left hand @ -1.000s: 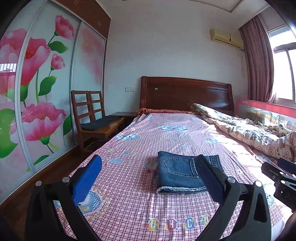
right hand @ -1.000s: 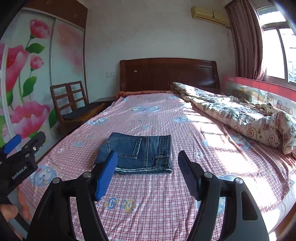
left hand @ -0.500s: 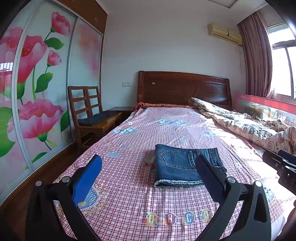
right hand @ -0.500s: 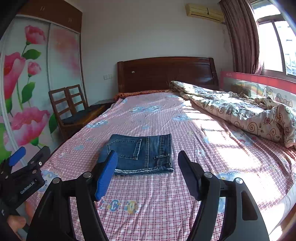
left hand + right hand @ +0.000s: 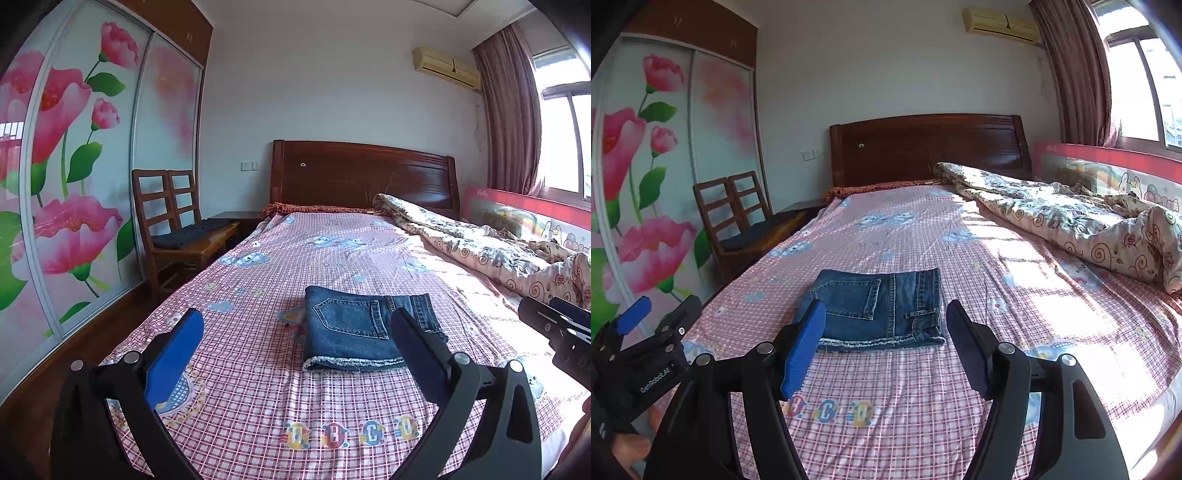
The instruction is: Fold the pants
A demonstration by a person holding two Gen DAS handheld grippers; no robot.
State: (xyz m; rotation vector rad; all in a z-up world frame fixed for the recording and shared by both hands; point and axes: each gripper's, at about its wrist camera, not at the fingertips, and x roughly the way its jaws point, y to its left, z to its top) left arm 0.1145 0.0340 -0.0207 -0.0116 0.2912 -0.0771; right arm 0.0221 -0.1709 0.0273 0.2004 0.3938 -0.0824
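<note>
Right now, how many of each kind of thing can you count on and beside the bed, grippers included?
Folded jeans: 1
Quilt: 1
Wooden chairs: 2
Grippers: 2, the left gripper and the right gripper, both open and holding nothing
Total: 6

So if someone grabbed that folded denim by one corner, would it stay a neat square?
Probably not. The folded jeans lie as loose stacked layers on the checked bedsheet, so lifting one corner would likely let them droop and unfold. Denim looks thick here, so the stack may feel fairly heavy for its size. Its frayed hem suggests a rough, unslippery cloth.
</note>
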